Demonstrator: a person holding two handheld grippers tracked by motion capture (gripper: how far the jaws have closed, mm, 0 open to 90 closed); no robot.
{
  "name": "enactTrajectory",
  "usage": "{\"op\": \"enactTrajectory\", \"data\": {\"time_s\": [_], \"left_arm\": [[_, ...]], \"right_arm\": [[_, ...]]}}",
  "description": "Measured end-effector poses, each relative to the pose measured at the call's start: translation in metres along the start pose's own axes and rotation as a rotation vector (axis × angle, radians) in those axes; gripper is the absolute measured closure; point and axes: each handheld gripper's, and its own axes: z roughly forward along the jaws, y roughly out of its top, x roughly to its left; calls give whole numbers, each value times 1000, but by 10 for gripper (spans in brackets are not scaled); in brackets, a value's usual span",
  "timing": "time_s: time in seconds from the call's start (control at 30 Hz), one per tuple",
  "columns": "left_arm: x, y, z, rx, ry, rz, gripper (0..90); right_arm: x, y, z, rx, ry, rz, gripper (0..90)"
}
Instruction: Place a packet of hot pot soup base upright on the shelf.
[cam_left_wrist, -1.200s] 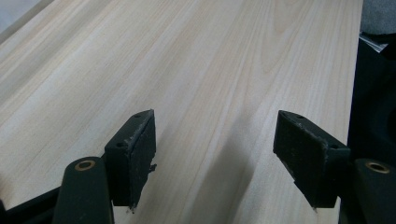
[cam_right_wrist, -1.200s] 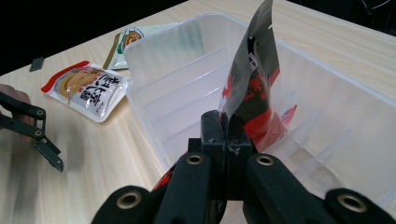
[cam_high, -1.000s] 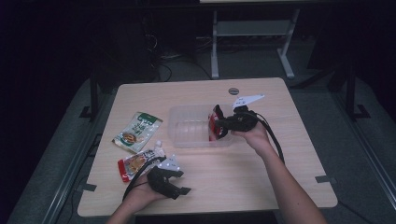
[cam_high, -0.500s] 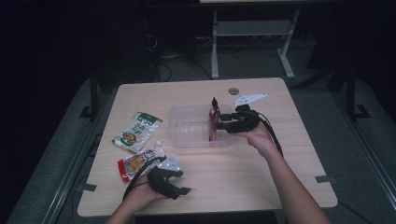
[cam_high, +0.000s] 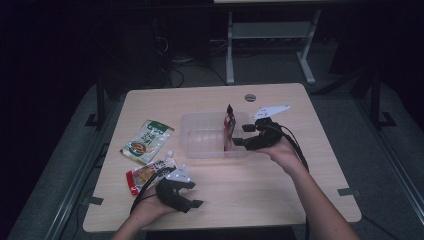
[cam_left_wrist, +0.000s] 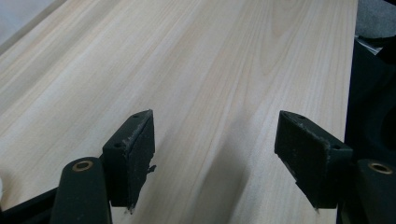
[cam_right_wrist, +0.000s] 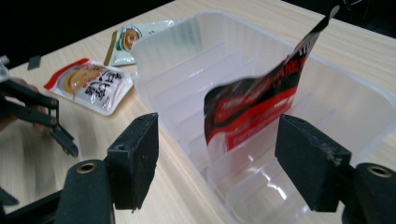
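A red and black pouch (cam_high: 229, 129) stands on edge at the right end of the clear plastic bin (cam_high: 200, 122). In the right gripper view the pouch (cam_right_wrist: 254, 105) leans inside the bin (cam_right_wrist: 177, 51), just beyond my jaws. My right gripper (cam_high: 240, 135) is at the bin's right wall; its jaws have just been opening and stand open (cam_right_wrist: 217, 140), pads off the pouch. My left gripper (cam_high: 194, 194) rests open near the table's front left, over bare wood (cam_left_wrist: 215, 135).
A green pouch (cam_high: 147, 140) and a red and white pouch (cam_high: 149, 172) lie flat on the table left of the bin; both show in the right gripper view, the green pouch (cam_right_wrist: 135, 35) behind the red and white pouch (cam_right_wrist: 91, 84). A round grommet (cam_high: 250, 97) sits behind the bin.
My right gripper let go of the red and black pouch, opened and drew back a little to the right. The pouch stays upright in the bin. The left hand kept still.
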Motion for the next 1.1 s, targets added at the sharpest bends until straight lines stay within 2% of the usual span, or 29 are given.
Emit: {"op": "enactTrajectory", "data": {"time_s": [0.2,0.37,0.4,0.53,0.57,0.63,0.77,0.93,1.1], "left_arm": [[-2,1,-2,6,15,5,284],[-3,0,-1,6,16,3,285],[-3,1,-2,11,15,11,285],[-3,0,-1,25,19,15,285],[-3,0,-1,25,19,15,286],[-4,-1,-1,30,16,6,287],[-4,-1,-1,24,16,-7,290],[-3,-2,-1,25,21,-20,295],[-4,-2,-1,18,24,-28,295]], "right_arm": [[6,-13,-8,7,-12,-16,290],[15,-23,-15,25,4,-49,282],[18,-27,-17,28,27,-55,295],[27,-35,-17,47,27,-86,289],[27,-35,-17,47,27,-86,289],[32,-42,-15,57,64,-74,290],[40,-52,-13,74,79,-86,268],[50,-63,-12,96,68,-107,247],[51,-74,-14,99,57,-93,237]]}}
